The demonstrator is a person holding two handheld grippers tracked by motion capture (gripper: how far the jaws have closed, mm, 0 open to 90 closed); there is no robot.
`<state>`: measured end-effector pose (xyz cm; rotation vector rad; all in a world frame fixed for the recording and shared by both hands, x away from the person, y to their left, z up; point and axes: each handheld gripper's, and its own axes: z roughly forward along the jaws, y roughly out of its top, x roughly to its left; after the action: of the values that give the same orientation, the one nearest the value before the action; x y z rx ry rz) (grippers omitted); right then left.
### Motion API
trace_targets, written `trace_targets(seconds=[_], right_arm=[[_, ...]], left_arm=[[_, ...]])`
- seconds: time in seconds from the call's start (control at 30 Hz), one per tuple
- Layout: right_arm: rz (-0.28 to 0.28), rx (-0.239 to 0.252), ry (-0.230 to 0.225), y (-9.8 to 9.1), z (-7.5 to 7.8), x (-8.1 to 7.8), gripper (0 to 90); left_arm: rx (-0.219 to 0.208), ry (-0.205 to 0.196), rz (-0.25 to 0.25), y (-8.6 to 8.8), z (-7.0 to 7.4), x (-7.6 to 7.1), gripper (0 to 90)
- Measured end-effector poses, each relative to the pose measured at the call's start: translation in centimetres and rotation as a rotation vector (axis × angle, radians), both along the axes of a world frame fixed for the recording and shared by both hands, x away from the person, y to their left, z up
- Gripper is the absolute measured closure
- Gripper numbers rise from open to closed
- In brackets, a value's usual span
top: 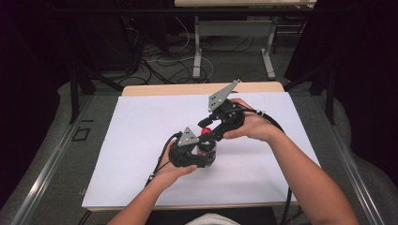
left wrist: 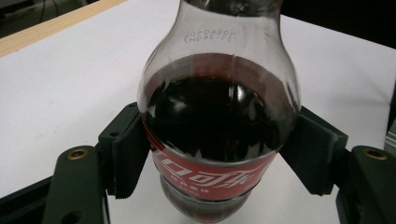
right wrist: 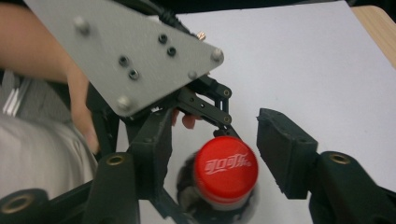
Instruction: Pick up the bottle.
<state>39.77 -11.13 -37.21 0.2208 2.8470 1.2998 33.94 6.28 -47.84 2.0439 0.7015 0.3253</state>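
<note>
Red-capped and nearly full of dark cola, a small bottle (left wrist: 219, 126) stands on the white-covered bench (top: 141, 140), clamped at its labelled waist between the fingers (left wrist: 128, 156) of the left gripper (top: 202, 152), whose pads press the glass-clear body from either side. Above it, the right gripper (right wrist: 212, 154) comes in from over the neck, its own fingers (right wrist: 285, 149) standing apart with the red cap (right wrist: 226, 169) between them: the near-side pad looks close to or just against the cap's edge, the far-side pad stands clear of it, so no grip is made on the cap at this moment. In the high view the right hand (top: 251, 124) tilts its tool down toward the cap while the left hand (top: 176, 168) holds the bottle's body steady just below. The work in hand appears to be unscrewing or tightening the cap, and the step looks like a re-grip between turns. The next move likely calls for centring the open fingers round the cap, closing them squarely on its ribbed side, and twisting while the left clamp keeps the bottle from spinning or tipping on the sheet.
</note>
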Motion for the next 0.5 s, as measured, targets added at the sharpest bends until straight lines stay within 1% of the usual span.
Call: trace_targets(seconds=[0.03,0.07,0.1,0.13,0.17,0.2,0.23,0.27,0.3,0.33,0.37,0.43,0.47,0.5], right_arm=[[-0.04,0.011,0.009,-0.1,0.3,-0.2,44.7],[-0.122,0.026,0.014,-0.1,0.6,-0.5,44.7],[-0.186,0.03,0.019,-0.1,0.9,-0.8,44.9],[-0.26,0.045,0.024,-0.1,1.1,-1.1,45.0],[-0.323,0.05,0.036,0.0,1.3,-1.4,45.0],[-0.389,0.048,0.042,0.1,1.4,-1.8,45.2],[-0.448,0.044,0.041,0.3,1.4,-2.2,45.4],[-0.495,0.043,0.01,0.6,1.3,-2.5,45.5],[-0.525,0.036,-0.005,0.8,1.3,-2.8,45.5],[-0.548,0.026,-0.021,1.1,1.2,-3.0,45.5],[-0.567,0.021,-0.037,1.3,1.1,-3.1,45.5],[-0.585,0.009,-0.064,1.8,0.7,-3.2,45.5],[-0.587,0.002,-0.059,2.1,0.4,-3.2,45.5],[-0.59,0.001,-0.059,2.3,0.2,-3.1,45.5]], left_arm=[[0.006,-0.012,0.0,0.1,0.1,0.1,29.9],[0.004,-0.011,0.013,0.1,0.1,0.0,29.9],[-0.001,-0.015,0.018,0.1,0.1,0.0,29.9],[-0.003,-0.028,0.022,0.0,0.1,0.1,29.9],[-0.011,-0.007,0.027,0.0,0.1,-0.1,29.9],[-0.006,-0.018,0.034,0.0,0.1,0.0,29.9],[-0.004,-0.013,0.038,0.0,0.0,0.0,29.9],[0.001,-0.013,0.044,0.0,0.0,0.0,29.9],[-0.002,-0.019,0.05,0.0,0.0,0.1,29.9],[0.007,-0.012,0.047,0.0,0.1,0.1,29.9],[0.0,-0.02,0.057,0.0,0.0,0.0,29.9],[0.0,-0.019,0.061,-0.1,0.0,0.0,29.9],[0.005,-0.012,0.056,0.0,0.0,0.0,29.9],[0.0,-0.02,0.059,0.0,0.0,0.1,29.9]])
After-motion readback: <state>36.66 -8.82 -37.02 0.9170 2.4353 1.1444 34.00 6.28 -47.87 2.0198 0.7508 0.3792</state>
